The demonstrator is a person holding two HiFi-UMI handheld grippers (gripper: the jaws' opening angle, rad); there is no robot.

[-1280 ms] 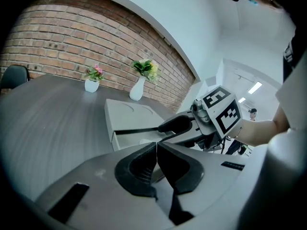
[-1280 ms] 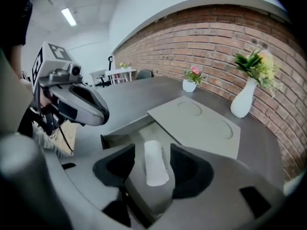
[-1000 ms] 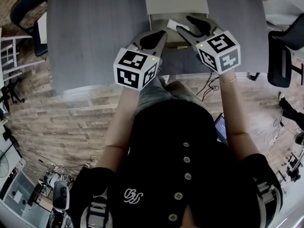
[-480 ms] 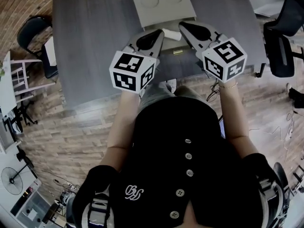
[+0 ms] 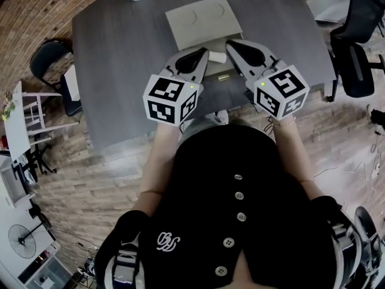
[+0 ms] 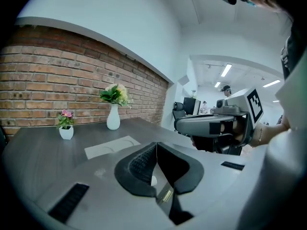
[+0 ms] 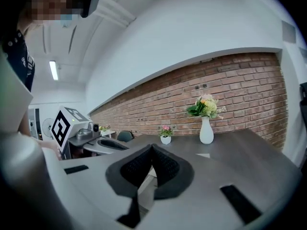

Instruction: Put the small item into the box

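A flat beige box (image 5: 203,20) lies on the grey table (image 5: 120,59), its open part hidden between my grippers. A small white item (image 5: 218,57) shows in the gap between the two grippers, and a small brass-coloured piece (image 5: 224,76) lies just nearer to me. I cannot tell whether the white item is inside the box. My left gripper (image 5: 201,54) (image 6: 156,145) is shut, nothing between its pads. My right gripper (image 5: 231,44) (image 7: 152,147) is also shut and holds nothing. Under the left jaws I see the white item (image 6: 152,180) and the brass piece (image 6: 166,194).
A white vase of flowers (image 6: 113,116) (image 7: 206,124) and a small pot with pink flowers (image 6: 65,128) (image 7: 165,137) stand at the table's far side. Black chairs (image 5: 354,62) (image 5: 51,62) stand right and left of the table. The table's near edge is at my body.
The head view has pulled back and swung, so more of the table shows. Both grippers stay shut on either side of the white item, and sit a little lower in the picture.
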